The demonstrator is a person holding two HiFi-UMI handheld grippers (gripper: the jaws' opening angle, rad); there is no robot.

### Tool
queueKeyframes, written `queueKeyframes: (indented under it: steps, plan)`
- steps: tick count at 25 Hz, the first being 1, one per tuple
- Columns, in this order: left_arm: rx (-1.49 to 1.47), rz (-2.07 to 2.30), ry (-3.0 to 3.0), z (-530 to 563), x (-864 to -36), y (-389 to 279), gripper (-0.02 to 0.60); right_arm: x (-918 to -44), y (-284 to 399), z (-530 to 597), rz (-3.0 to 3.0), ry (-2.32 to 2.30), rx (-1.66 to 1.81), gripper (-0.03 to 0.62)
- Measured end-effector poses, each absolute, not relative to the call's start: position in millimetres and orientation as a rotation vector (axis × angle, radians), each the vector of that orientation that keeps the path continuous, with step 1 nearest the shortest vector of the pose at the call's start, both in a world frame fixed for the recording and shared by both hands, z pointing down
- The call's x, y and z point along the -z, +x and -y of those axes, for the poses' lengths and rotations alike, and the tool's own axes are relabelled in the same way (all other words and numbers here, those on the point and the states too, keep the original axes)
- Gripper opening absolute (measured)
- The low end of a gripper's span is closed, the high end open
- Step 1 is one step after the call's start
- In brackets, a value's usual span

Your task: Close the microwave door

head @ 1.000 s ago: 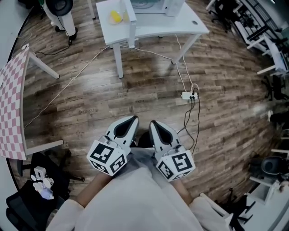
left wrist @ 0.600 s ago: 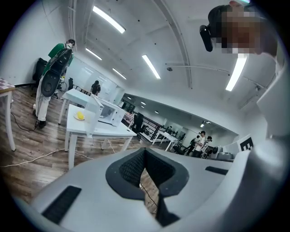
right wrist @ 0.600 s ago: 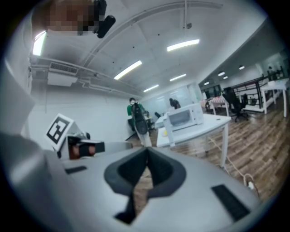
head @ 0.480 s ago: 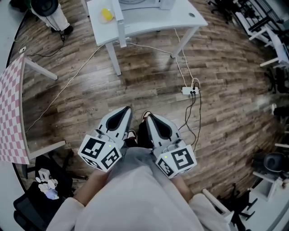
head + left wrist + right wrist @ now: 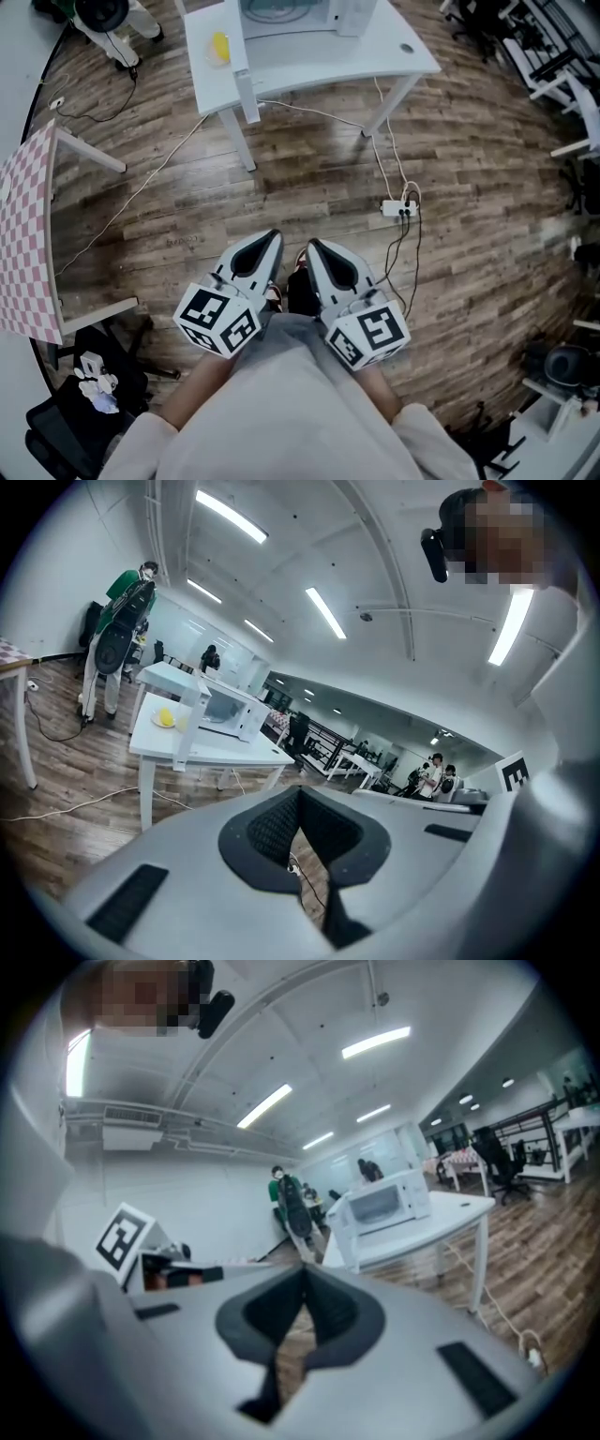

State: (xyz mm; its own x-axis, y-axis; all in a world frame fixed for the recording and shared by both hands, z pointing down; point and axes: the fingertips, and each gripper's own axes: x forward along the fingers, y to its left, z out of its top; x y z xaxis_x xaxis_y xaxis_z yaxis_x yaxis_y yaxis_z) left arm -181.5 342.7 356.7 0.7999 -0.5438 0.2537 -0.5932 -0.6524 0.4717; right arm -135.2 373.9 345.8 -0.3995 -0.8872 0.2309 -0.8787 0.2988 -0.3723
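A white microwave [image 5: 291, 13] stands on a white table [image 5: 394, 47] at the top of the head view, several steps away across the wooden floor. Its door [image 5: 245, 58] hangs open toward me, and a yellow item [image 5: 218, 46] lies left of it. The microwave [image 5: 225, 710] also shows small in the left gripper view, and as the same microwave [image 5: 380, 1204] with its open door [image 5: 343, 1230] in the right gripper view. My left gripper [image 5: 268, 243] and right gripper [image 5: 317, 249] are held side by side close to my body, both shut and holding nothing.
A power strip [image 5: 399, 207] with trailing cables lies on the floor between me and the table. A pink checkered table [image 5: 23, 234] stands at the left, office chairs [image 5: 572, 56] at the right. A fan stand [image 5: 105, 17] is at the back left. People stand far off.
The table and microwave have shifted slightly in the head view as my head moved. Both grippers stay shut, close together near my body.
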Motion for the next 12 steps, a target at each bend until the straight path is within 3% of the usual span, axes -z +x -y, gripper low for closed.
queueKeyframes:
  steps: [12]
  plan:
    - [-0.139,0.897,2.443,-303.0,-357.5,-137.7,0.014,-351.5,-89.2,-325.1,-2.542,-1.615,0.699,0.023]
